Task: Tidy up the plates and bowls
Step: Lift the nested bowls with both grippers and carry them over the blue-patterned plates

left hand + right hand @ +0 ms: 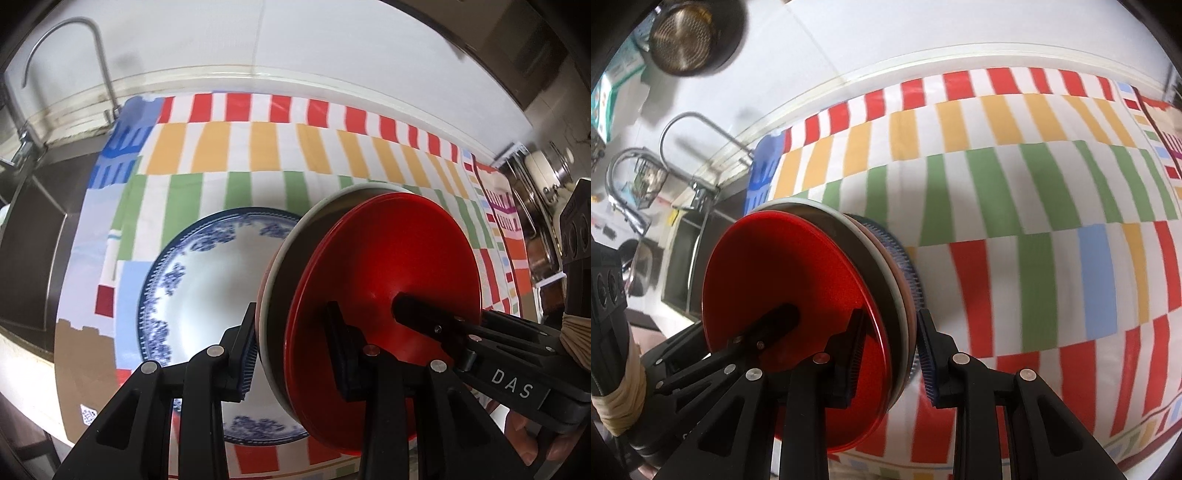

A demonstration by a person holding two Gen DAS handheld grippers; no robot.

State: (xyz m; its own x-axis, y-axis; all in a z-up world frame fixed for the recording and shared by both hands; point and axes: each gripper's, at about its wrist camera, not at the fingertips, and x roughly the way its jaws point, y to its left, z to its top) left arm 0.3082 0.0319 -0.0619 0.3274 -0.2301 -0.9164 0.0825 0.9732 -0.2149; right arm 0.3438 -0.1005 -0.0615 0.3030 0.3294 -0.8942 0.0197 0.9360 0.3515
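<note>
Clearly lifted and tilted on edge above the striped cloth (pixel 258 155): a small stack of plates (pixel 384 280), red plate (pixel 783 280) facing the cameras, a grey one and a pale one behind it. Clamped on opposite rims by both claws, left claw (pixel 295 354) narrow and closed on the stack's near edge, right claw (pixel 886 354) likewise pinching its own side, one finger on the red face, the other behind. Below and just beside the stack, flat on the cloth, a blue-and-white patterned plate (pixel 207 280). Further out, a steel sink (pixel 33 236) with a curved tap (pixel 99 48) left of the cloth-covered worktop.
</note>
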